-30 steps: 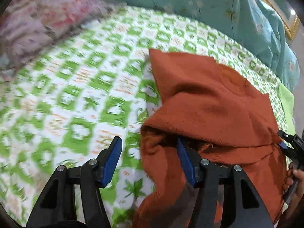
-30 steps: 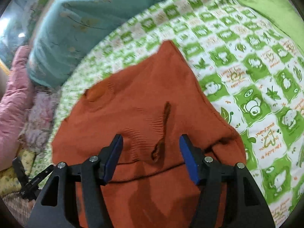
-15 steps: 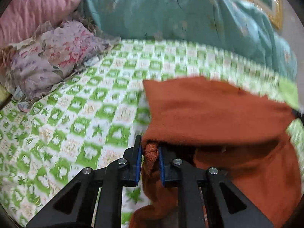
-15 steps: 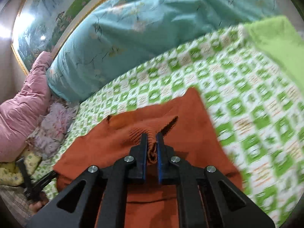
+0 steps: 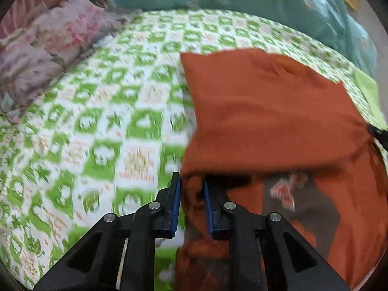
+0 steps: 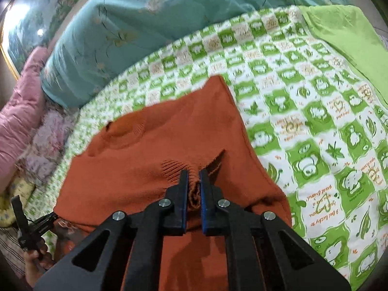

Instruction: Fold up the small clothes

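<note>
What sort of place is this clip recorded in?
Most likely a bedroom, with the work done on a bed: a green-and-white printed bedsheet covers the surface, a teal quilt is bunched behind it, and pink bedding sits at the side. Both grippers pinch an orange sweater.

A home bedroom: a bed with a green-and-white cartoon-print sheet (image 6: 303, 111) (pandas and leaves), a teal floral duvet (image 6: 145, 19), pink bedding (image 6: 21, 111).

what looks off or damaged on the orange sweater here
The orange sweater shows stretched, ladder-like gaps in the knit just left of where the right tool pinches it; whether torn or only strained is unclear.
</note>
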A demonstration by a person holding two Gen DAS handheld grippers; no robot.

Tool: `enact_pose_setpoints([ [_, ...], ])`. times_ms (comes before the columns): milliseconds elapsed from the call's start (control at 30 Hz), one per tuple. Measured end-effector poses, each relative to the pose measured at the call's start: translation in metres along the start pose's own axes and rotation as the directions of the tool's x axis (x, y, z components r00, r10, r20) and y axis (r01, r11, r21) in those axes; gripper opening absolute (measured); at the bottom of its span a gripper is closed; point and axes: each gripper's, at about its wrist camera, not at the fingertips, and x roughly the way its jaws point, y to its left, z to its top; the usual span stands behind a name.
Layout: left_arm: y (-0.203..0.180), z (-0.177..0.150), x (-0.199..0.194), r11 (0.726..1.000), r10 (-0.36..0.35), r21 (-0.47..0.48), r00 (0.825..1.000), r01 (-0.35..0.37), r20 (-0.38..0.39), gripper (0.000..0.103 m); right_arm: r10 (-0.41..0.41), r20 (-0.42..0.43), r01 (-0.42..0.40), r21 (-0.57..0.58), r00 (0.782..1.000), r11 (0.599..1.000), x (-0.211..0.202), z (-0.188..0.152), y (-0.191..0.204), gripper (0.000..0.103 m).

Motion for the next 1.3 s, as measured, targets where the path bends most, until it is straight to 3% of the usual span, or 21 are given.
enact_pose_setpoints([
  [100,0.017,-0.004,-0.019,0.993,-0.117,-0.033,0.993,0.117,-0.01,0.023,-0.009,-0.026,0.009,-0.002,1.0,1.0,0.001,-0.005,-0.003,0.012],
  [233,0.039,0.021,-0.032,0.968,-0.224,-0.111,0.974,0.225,0.023,0.06,-0.017,-0.026,0.017,-0.01,1.0,1.0,-0.007,-0.005,-0.002,0.018],
  [333,0.043,0.058,-0.013,0.94,-0.314,-0.133,0.949,0.314,0.019,0.071,-0.058,0.003,0.058,-0.034,0.998,0.998,-0.018,-0.004,0.004,0.019],
  [400,0.04,0.085,0.017,0.948,-0.295,-0.132,0.955,0.29,-0.016,0.072,-0.077,0.032,0.078,-0.038,0.996,0.996,-0.025,-0.004,0.008,0.026],
  [500,0.038,0.116,0.068,0.939,-0.318,-0.168,0.942,0.299,-0.104,0.072,-0.1,0.083,0.105,-0.058,0.991,0.993,-0.037,-0.006,0.017,0.029],
  [600,0.035,0.135,0.095,0.937,-0.329,-0.157,0.939,0.312,-0.1,0.072,-0.073,0.15,0.082,-0.053,0.986,0.995,-0.049,-0.008,0.026,0.029],
  [633,0.033,0.138,0.096,0.941,-0.323,-0.136,0.943,0.311,-0.079,0.063,-0.035,0.145,0.045,-0.067,0.989,0.997,-0.047,-0.008,0.029,0.029],
  [667,0.028,0.141,0.097,0.946,-0.312,-0.108,0.948,0.305,-0.058,0.027,0.017,0.107,-0.007,-0.097,0.994,0.995,-0.038,-0.01,0.035,0.029],
  [700,0.025,0.144,0.102,0.947,-0.314,-0.098,0.948,0.307,-0.057,0.011,0.033,0.072,-0.025,-0.112,0.997,0.993,-0.029,-0.011,0.039,0.029],
  [767,0.019,0.149,0.106,0.959,-0.277,-0.074,0.96,0.275,-0.027,0.011,0.038,0.019,-0.036,-0.125,0.999,0.992,-0.013,-0.014,0.044,0.029],
  [833,0.011,0.159,0.095,0.98,-0.198,-0.019,0.98,0.199,0.034,0.01,0.025,-0.032,-0.029,-0.128,0.999,0.991,0.004,-0.017,0.046,0.029],
  [933,0.008,0.187,0.075,0.983,-0.184,-0.004,0.975,0.186,0.121,0.01,0.014,-0.033,-0.017,-0.118,0.999,0.993,0.01,-0.013,0.045,0.029],
  [1000,-0.001,0.197,0.088,0.988,-0.15,0.034,0.985,0.148,0.088,0.01,-0.011,-0.055,0.004,-0.124,0.998,0.992,0.017,-0.012,0.044,0.029],
  [1067,-0.009,0.192,0.106,0.994,-0.08,0.076,0.996,0.076,0.049,0.01,-0.02,-0.084,0.01,-0.123,0.996,0.992,0.025,-0.014,0.042,0.029],
  [1133,-0.009,0.182,0.121,0.995,-0.056,0.086,0.998,0.055,0.012,0.012,-0.027,-0.084,0.015,-0.141,0.996,0.99,0.027,-0.014,0.043,0.029],
  [1300,0.015,0.172,0.103,0.988,-0.153,-0.02,0.988,0.153,-0.025,0.022,-0.029,-0.089,0.016,-0.148,0.996,0.989,0.022,-0.012,0.043,0.029],
])
